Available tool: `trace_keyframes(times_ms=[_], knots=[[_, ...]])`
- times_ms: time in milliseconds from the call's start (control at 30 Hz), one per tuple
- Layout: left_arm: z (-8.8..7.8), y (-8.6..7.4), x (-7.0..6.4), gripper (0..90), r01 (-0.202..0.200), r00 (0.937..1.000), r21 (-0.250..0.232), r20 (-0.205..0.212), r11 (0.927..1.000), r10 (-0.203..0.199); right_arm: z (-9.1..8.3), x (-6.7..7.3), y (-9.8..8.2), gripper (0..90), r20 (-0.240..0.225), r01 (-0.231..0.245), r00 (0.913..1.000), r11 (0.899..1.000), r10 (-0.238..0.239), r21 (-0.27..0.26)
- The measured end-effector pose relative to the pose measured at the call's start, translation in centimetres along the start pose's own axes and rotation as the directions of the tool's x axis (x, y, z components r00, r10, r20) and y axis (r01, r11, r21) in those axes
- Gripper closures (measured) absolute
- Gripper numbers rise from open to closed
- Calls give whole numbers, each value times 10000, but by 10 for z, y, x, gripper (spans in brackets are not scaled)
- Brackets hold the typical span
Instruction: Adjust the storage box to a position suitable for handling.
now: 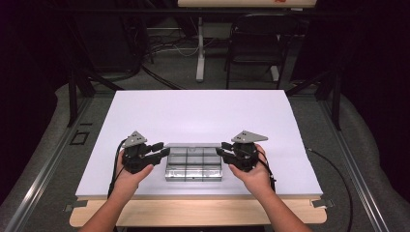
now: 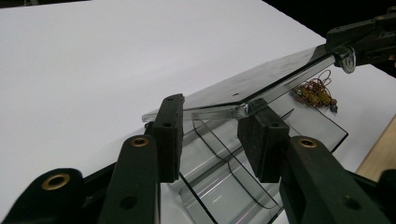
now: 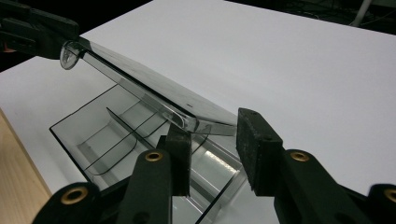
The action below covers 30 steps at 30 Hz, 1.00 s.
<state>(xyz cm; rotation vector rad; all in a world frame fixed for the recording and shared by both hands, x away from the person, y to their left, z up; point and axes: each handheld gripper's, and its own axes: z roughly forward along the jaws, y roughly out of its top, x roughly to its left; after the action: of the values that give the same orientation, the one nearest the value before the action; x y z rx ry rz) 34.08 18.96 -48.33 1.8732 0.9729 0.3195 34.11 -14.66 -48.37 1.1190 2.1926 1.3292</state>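
Your clear plastic box (image 1: 194,165) sits on the white table (image 1: 203,116), near its front edge, and everything else is best placed against that box. Its walls are see-through, so in the high view the inner dividers are hard to count; they read as a faint grid of small compartments. The lid (image 2: 252,86) is a flat, glossy transparent sheet with rounded corners, tilted up off the box and hinged along the far side.

Your left gripper (image 1: 162,150) meets the box at its left end, and your right gripper (image 1: 221,149) at its right end. In the left gripper view the black, matt rubber pads (image 2: 169,135) sit at the lid's corner, but the clear edge blurs into the box below, so you cannot tell whether they press on it. The right gripper view has the same trouble: its pads (image 3: 254,147) flank the lid's corner without a clear contact.

Inside the box's right end lies a small tangle of reddish wire parts (image 2: 317,93), too small to make out. Your forearms are cut off by the bottom edge of the high view.
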Motion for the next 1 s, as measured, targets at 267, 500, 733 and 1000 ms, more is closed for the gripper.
trace_keyframes(times_ms=[267,500,733,1000], knots=[[2,2,1,615,44,10000,-29,-28,10000,-44,3,-2,2,667,44,5,10000,10000,-5,13],[4,3,4,614,122,9999,-20,-86,9999,-123,4,-4,4,667,18,-53,10000,10000,53,-15],[8,3,5,620,147,9997,-116,-176,9998,-149,5,-4,5,667,49,-114,9999,9999,115,-102],[10,4,4,636,137,9996,-179,-236,9997,-141,7,-6,5,667,95,-195,9998,9997,196,-153]])
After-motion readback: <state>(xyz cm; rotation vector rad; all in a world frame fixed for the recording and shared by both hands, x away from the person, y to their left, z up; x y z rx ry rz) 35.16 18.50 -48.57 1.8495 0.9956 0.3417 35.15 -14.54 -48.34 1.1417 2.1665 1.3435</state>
